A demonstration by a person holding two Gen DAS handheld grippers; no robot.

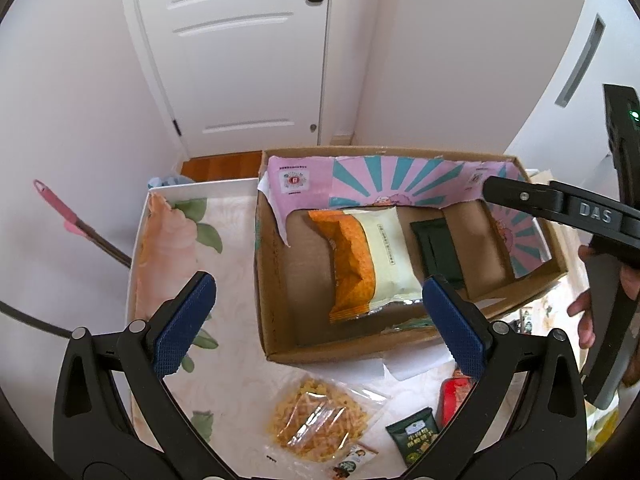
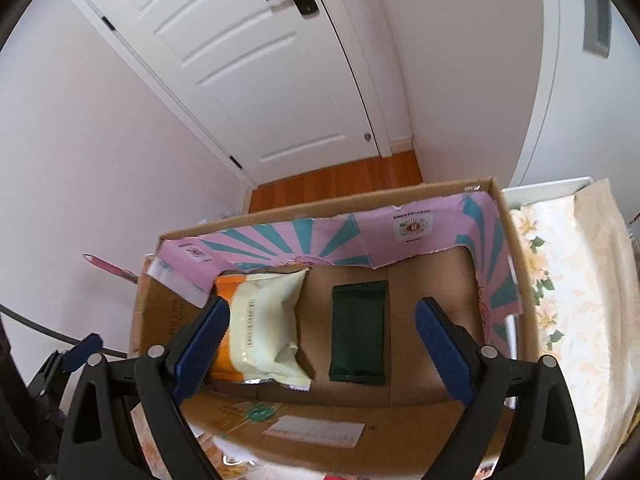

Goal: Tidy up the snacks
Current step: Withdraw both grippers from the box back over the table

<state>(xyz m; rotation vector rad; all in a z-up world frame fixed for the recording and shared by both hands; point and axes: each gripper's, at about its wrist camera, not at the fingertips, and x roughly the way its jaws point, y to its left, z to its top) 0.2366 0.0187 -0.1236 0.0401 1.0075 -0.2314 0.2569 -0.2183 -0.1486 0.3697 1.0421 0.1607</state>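
Where cream packet (image 2: 268,332) overlaps, orange bag (image 2: 222,364) half hidden, box (image 2: 304,412)

"DAS" on right tongs (image 1: 592,213)

Left tongs (image 1: 320,320): two glossy black plastic arms with triangular cut-outs and round silver screws at the pivots. Each finger ends in a blue pad (image 1: 182,326) with a fine knurled texture. Right tongs (image 2: 316,354) have the same build: black arms, silver screws, blue ribbed pads (image 2: 442,350). Seen from the left wrist view, the right tool's black body bears raised letters "DAS" and a small green light, and bare skin of the person's right hand (image 1: 588,312) grips its grey handle.
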